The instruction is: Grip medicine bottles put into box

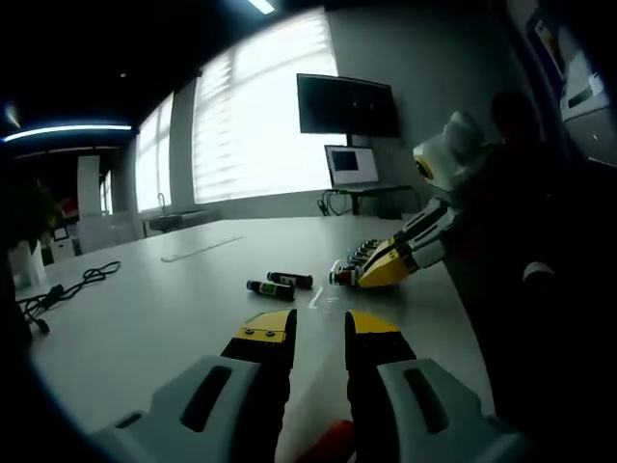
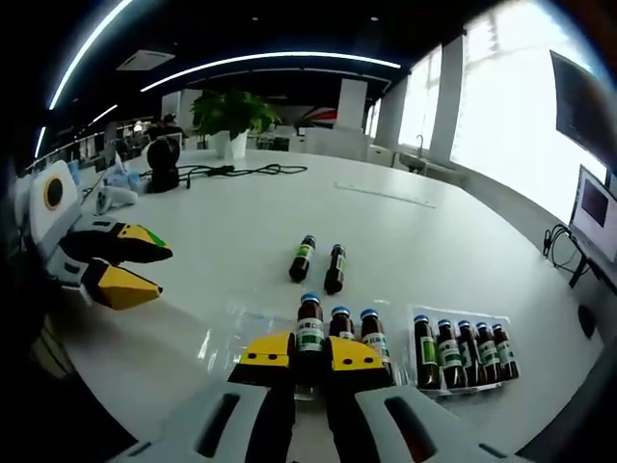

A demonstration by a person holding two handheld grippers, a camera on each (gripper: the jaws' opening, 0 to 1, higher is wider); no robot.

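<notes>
Small brown glass medicine bottles with blue caps and green-and-white labels are the things in play: one such held bottle (image 2: 309,333) stands upright between the yellow-tipped right tongs (image 2: 309,359), which are closed on its body, directly ahead of them and at the left end of a clear plastic tray box (image 2: 253,328) on the white surface (image 2: 222,231). Just to its right two more upright bottles (image 2: 357,333) stand in the same tray. Further right of the tongs, a second clear tray holds a row of five bottles (image 2: 463,352), apparently filled. Ahead of the tongs, beyond the trays, two loose bottles (image 2: 318,262) lie on their sides next to each other, still to be picked up. So the job looks partway done: one tray full, another being loaded, two bottles left. The left tongs (image 1: 319,333) hover open and empty above the surface, with the two lying bottles ahead of them and the right tongs off to the right at the trays.
</notes>
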